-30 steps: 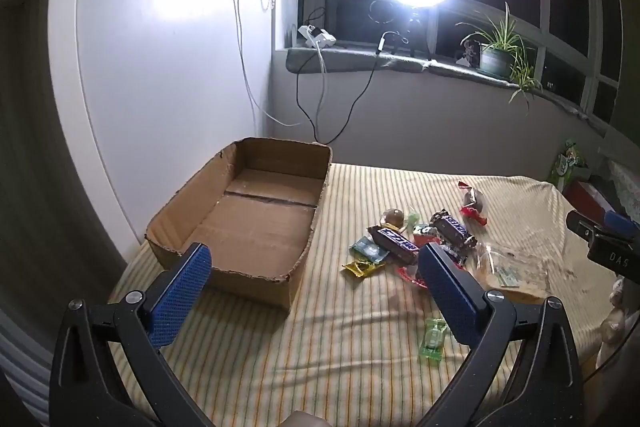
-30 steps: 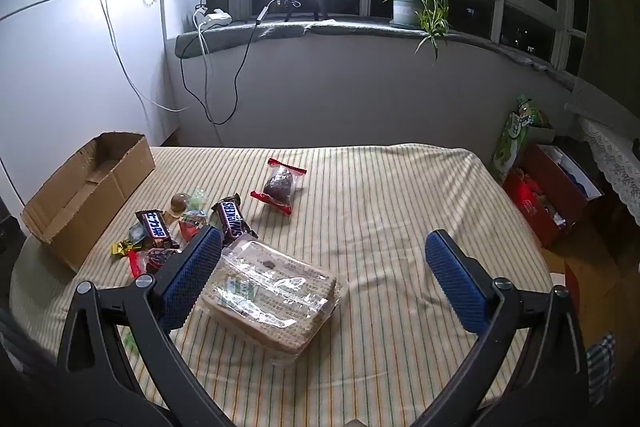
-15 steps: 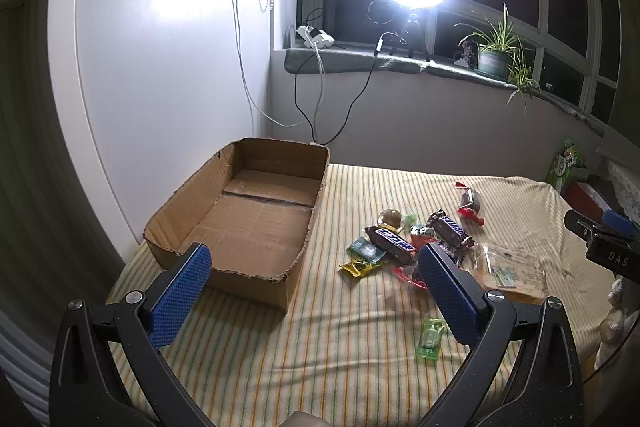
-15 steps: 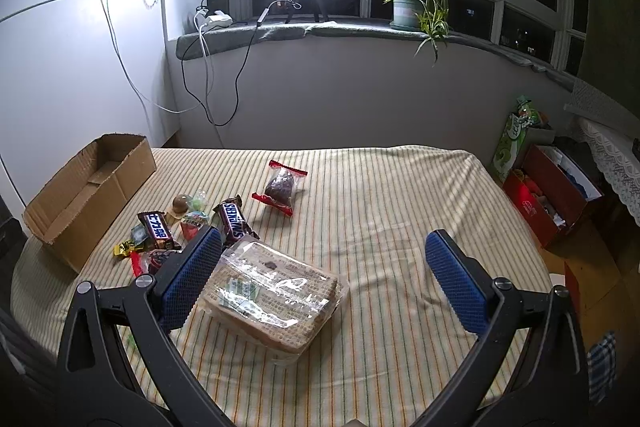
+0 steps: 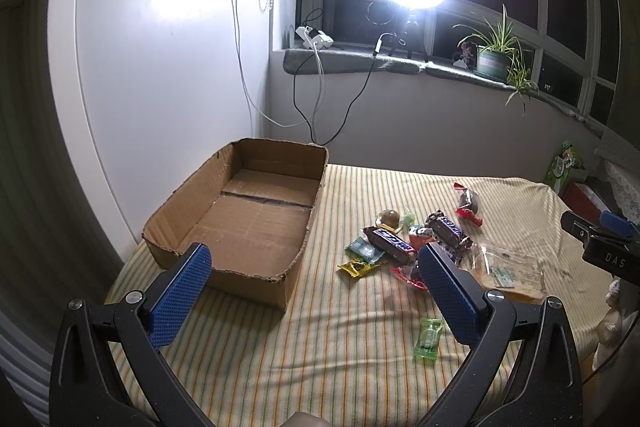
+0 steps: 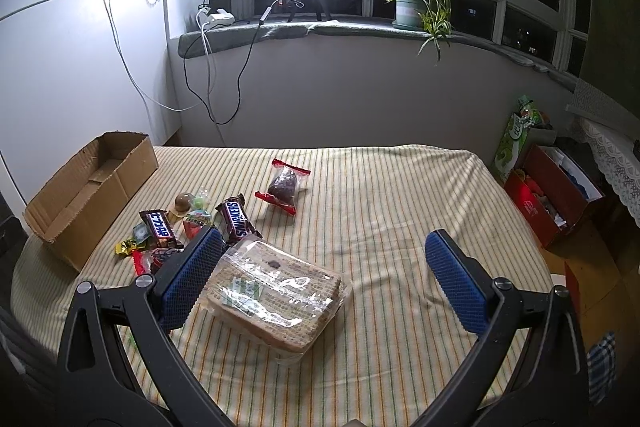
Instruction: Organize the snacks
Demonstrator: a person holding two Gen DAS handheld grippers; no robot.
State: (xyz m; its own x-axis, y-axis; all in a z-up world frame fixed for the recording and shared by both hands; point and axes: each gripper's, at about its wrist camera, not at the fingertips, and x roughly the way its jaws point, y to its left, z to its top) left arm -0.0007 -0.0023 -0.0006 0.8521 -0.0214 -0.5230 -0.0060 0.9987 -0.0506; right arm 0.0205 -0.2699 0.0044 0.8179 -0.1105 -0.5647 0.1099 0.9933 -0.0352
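Snacks [image 5: 408, 243] lie beside cardboard box [image 5: 240, 215]; both grippers gape.

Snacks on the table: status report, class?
Both jaws open, holding nothing. Cardboard box empty. Snickers bars, wafer pack lie loose on tablecloth. Nothing obstructing.

You held your left black tool with blue textured pads [image 5: 314, 293] level, its fingers spread wide and gripping nothing. Your right black, blue-padded tool [image 6: 324, 283] likewise hung agape and unladen, pointing forward.
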